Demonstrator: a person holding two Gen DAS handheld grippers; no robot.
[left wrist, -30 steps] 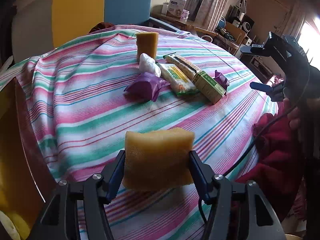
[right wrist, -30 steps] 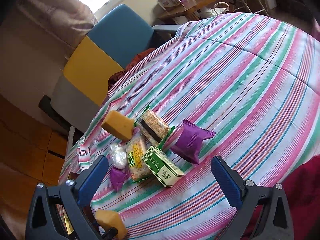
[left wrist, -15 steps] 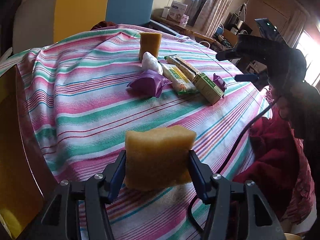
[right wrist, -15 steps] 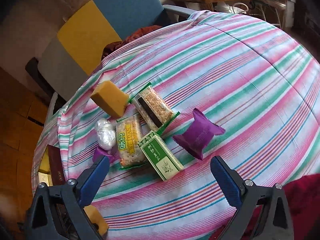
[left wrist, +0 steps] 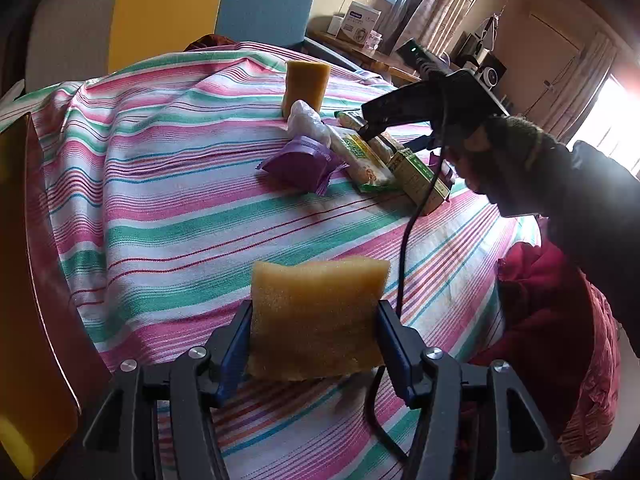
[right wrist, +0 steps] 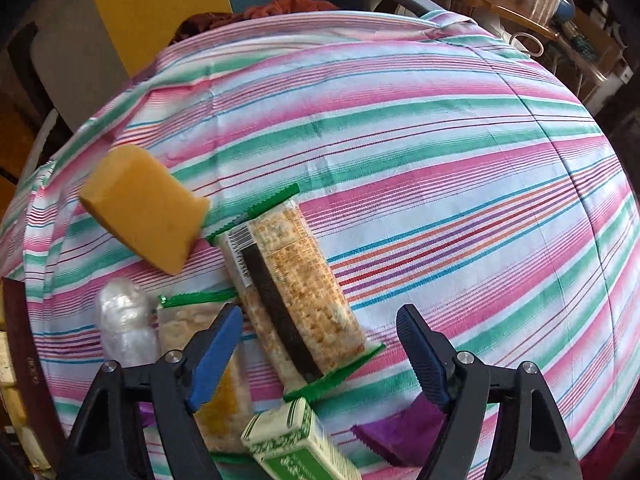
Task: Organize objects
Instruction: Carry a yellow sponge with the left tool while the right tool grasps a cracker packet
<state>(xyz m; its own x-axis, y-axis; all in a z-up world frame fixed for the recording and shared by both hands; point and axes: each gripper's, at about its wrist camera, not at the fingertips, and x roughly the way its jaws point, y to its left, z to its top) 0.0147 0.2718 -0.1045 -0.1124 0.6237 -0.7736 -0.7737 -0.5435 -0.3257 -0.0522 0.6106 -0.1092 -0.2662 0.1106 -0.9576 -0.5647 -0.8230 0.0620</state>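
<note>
The left gripper (left wrist: pixel 316 332) pinches a sponge (left wrist: pixel 316 316) between its pads; the right gripper (right wrist: pixel 320 344), jaws just narrowing, points steeply down, nothing gripped between its fingers.

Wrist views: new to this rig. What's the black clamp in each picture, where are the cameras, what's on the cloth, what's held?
No robot: a person carries a two-finger clamp in each hand, with a fisheye camera looking along the fingers.

In the left wrist view, the left gripper squeezes a yellow sponge. Further off you see the person's other hand with the right gripper.

In the right wrist view, the right gripper is over the pile; its jaws have just been closing, grip nothing yet and straddle a cracker pack.

On the striped tablecloth: a second sponge, a white plastic bundle, another cracker pack, a green box and purple packets.
</note>
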